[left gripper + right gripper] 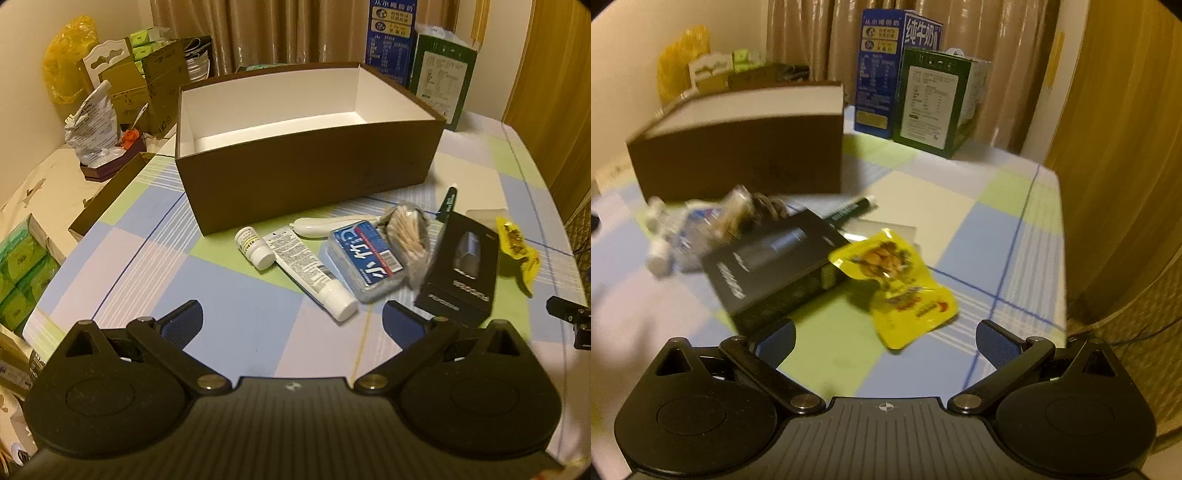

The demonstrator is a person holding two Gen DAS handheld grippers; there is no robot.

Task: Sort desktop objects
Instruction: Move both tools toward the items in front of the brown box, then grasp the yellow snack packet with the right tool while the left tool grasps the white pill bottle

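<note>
Both empty and spread wide: left hand-held gripper (291, 325) and right hand-held gripper (885, 341), neither touching anything. Ahead of both, an open brown box (306, 173) toward the far edge of the tabletop (229, 295), inside bare as far as visible, so sorting judged barely begun. Loose items strung along the tabletop in front of the box's near wall: small white pill bottle (255, 245), white tube (312, 273), blue-labelled tissue pack (365, 256), bag of cotton swabs (406, 229), white curved handle-like piece (325, 224) (exact kind unclear), green pen (447, 199), black carton (461, 266), yellow snack pouch (515, 247) nearest the right edge. Key relation, seen from the right wrist: yellow snack pouch (897, 288) just ahead of the right fingers, roughly centred between them, one corner propped on the black carton (775, 266), long axis running diagonally from far-left to near-right. Right hand clearly nearer to pouch and carton; left hand better placed for tube and pill bottle, just ahead of it, tube's long axis slanting from far-left to near-right with cap end closest. Likely next: a short reach forward on the right, wrist turned to close across the pouch's narrow width. Risk: thin, slippery foil sliding off the carton.
</note>
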